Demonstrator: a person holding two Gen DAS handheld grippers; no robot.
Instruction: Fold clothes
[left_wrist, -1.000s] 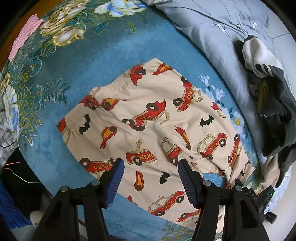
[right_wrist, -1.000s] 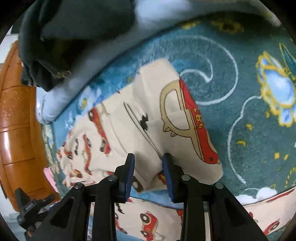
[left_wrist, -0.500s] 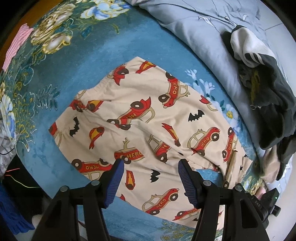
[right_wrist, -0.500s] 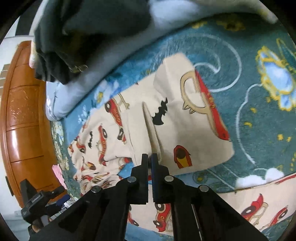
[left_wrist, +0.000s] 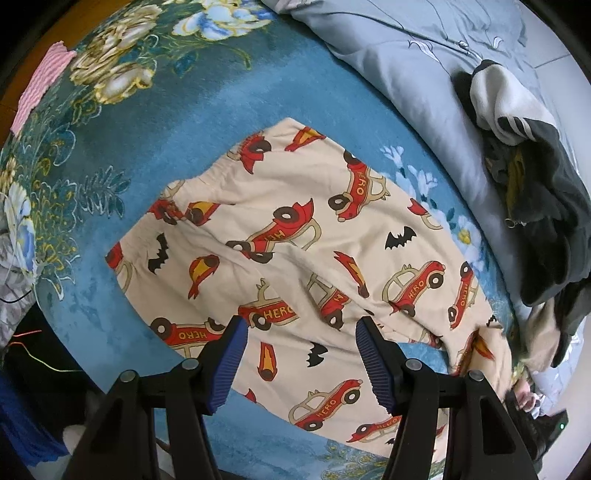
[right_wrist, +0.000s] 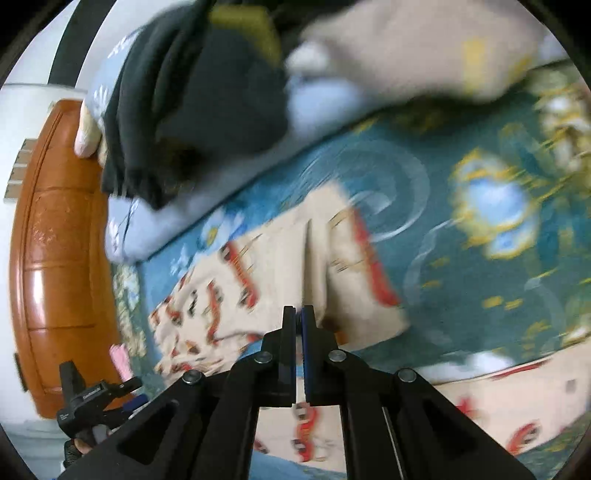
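The cream pants printed with red cars and black bats lie spread across the blue flowered blanket, filling the middle of the left wrist view; the left claw hangs over their lower part with its blue-padded fingers wide apart, holding nothing; in the blurred right wrist view the right claw sits at lower centre, pressed together on a raised fold of the pants; a pile of dark clothes rests on a grey sheet at the upper right; a wooden headboard stands at the left.
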